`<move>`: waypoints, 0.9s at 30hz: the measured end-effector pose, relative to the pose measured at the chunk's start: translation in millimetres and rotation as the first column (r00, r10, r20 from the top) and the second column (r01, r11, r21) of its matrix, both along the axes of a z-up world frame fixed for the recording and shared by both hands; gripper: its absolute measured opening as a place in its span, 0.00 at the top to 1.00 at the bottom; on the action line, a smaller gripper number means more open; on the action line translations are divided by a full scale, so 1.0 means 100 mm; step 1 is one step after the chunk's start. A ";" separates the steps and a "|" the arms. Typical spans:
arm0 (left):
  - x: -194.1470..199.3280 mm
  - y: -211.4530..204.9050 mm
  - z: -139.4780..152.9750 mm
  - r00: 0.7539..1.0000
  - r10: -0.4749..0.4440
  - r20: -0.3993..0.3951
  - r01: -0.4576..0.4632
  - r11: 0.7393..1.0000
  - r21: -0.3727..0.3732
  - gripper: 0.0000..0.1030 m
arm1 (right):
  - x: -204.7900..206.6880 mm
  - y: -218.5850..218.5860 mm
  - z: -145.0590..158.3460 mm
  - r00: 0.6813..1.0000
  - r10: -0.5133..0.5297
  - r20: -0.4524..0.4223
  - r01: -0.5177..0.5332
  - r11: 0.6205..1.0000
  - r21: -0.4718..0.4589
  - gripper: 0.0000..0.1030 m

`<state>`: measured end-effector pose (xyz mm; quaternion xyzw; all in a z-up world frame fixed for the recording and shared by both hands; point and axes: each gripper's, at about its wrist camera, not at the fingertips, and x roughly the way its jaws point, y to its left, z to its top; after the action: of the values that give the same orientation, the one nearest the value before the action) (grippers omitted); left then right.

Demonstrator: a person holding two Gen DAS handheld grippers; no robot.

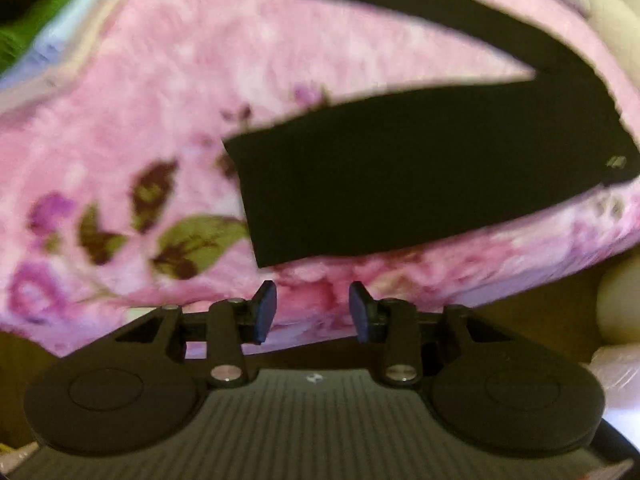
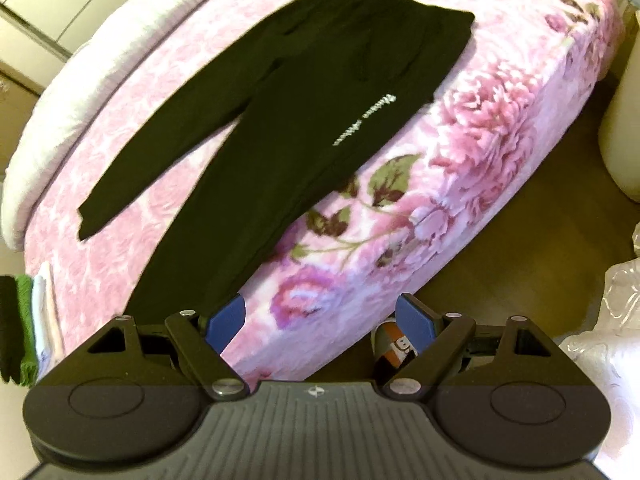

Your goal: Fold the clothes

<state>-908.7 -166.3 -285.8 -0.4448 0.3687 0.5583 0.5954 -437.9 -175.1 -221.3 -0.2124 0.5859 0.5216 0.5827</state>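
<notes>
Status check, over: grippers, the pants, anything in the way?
Left gripper open, empty, near a leg cuff. Right gripper open, empty. Black pants flat on the pink blanket, unfolded. Nothing on them.

We see black pants (image 2: 304, 92) spread flat on the pink floral bed (image 2: 460, 152) ahead of our right claw (image 2: 320, 322), jaws apart, holding nothing; folded stack (image 2: 24, 328) far left.

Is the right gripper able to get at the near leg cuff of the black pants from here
Probably yes. The right gripper is open, and the black pants lie flat on the pink blanket, the near leg ending beside its left finger with nothing between.
</notes>
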 end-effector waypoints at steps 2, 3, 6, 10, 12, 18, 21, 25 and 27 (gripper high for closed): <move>0.05 -0.07 0.41 1.000 0.027 0.014 -0.028 0.999 0.036 0.57 | -0.10 -0.04 0.19 0.999 0.036 0.004 -0.036 0.999 0.029 0.17; 0.09 -0.09 0.61 0.999 0.039 0.025 -0.040 0.998 0.055 0.56 | -0.15 -0.06 0.28 0.998 0.059 0.016 -0.059 0.997 0.046 0.17; 0.27 -0.09 1.18 0.998 0.033 0.055 -0.040 0.992 0.118 0.51 | -0.29 -0.05 0.57 0.989 0.130 0.069 -0.136 0.986 0.097 0.16; 0.56 -0.08 1.69 0.997 0.067 0.045 -0.074 0.979 0.188 0.42 | -0.34 0.07 0.87 0.968 0.211 0.138 -0.230 0.962 0.146 0.15; 0.72 -0.05 1.82 0.996 0.089 0.026 -0.092 0.974 0.208 0.41 | -0.29 0.19 0.98 0.958 0.239 0.159 -0.266 0.947 0.177 0.14; 1.44 0.00 1.99 0.985 0.173 0.012 -0.171 0.955 0.242 0.41 | 0.12 0.49 1.14 0.921 0.341 0.187 -0.378 0.899 0.223 0.14; 1.96 0.04 2.00 0.975 0.220 0.011 -0.216 0.946 0.244 0.41 | 0.41 0.63 1.17 0.898 0.397 0.189 -0.433 0.871 0.230 0.14; 2.74 0.08 2.07 0.969 0.248 0.014 -0.243 0.936 0.253 0.39 | 0.85 0.71 1.16 0.870 0.455 0.190 -0.488 0.848 0.208 0.14; 3.07 0.04 2.11 0.964 0.264 0.018 -0.259 0.930 0.262 0.37 | 1.07 0.75 1.16 0.855 0.482 0.189 -0.514 0.835 0.195 0.14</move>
<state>-601.8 -161.9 -75.3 -0.4025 0.2345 0.6803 0.5659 -330.8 -100.5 -105.1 -0.3203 0.4033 0.7066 0.4853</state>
